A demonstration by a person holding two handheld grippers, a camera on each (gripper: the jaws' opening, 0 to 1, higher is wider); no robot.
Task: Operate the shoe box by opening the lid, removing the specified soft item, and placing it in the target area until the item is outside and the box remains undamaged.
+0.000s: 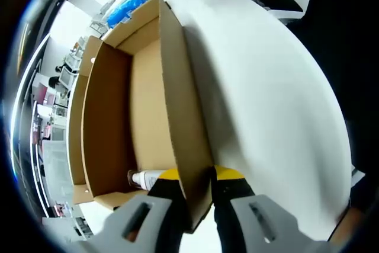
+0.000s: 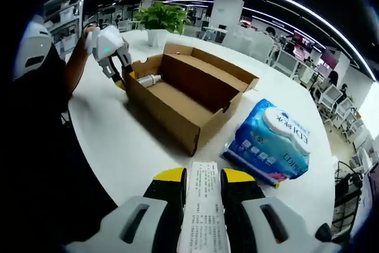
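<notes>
Box [image 2: 188, 98] lying open on bench [image 2: 127, 146]. Left hand-held gripper [image 1: 196, 189] clamping box wall. Right hand-held gripper [image 2: 204, 189] gripping paper slip [image 2: 204, 217]. Soft pack [image 2: 273, 144] resting outside, right of box; small bottle [image 2: 148, 79] remaining inside. Removal seemingly done.

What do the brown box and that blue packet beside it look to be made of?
The box looks like plain brown cardboard, matte, with raw cut edges. The blue packet seems soft glossy plastic film: it puckers and catches the light, probably wrapping tissues.
</notes>
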